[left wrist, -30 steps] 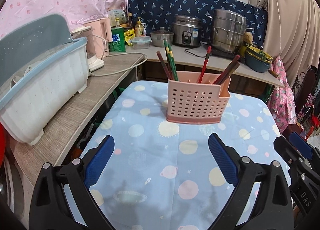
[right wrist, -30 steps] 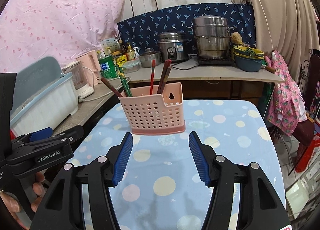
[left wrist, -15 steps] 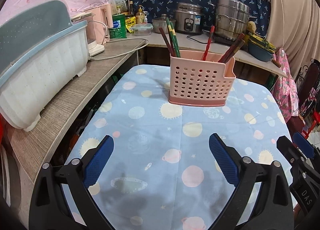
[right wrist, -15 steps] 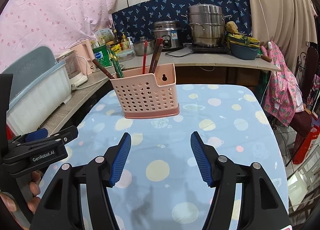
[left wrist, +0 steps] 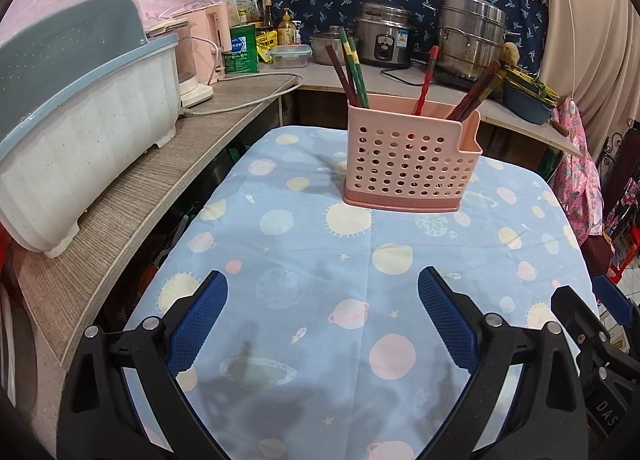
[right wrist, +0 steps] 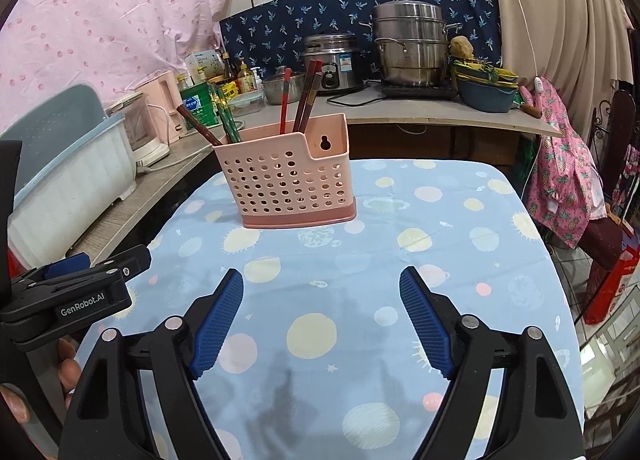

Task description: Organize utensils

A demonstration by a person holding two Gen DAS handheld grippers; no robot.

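upright in pink caddy, chopsticks lean outward, left gripper and right gripper both apart, empty

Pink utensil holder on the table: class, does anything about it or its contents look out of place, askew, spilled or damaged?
Nothing stands out. The pink utensil holder stands upright on the tablecloth, undamaged as far as shown. The chopsticks lean at different angles inside it, none lying outside. Both tools, left and right, are open and empty.

chopsticks in holder on table, dish rack on counter left
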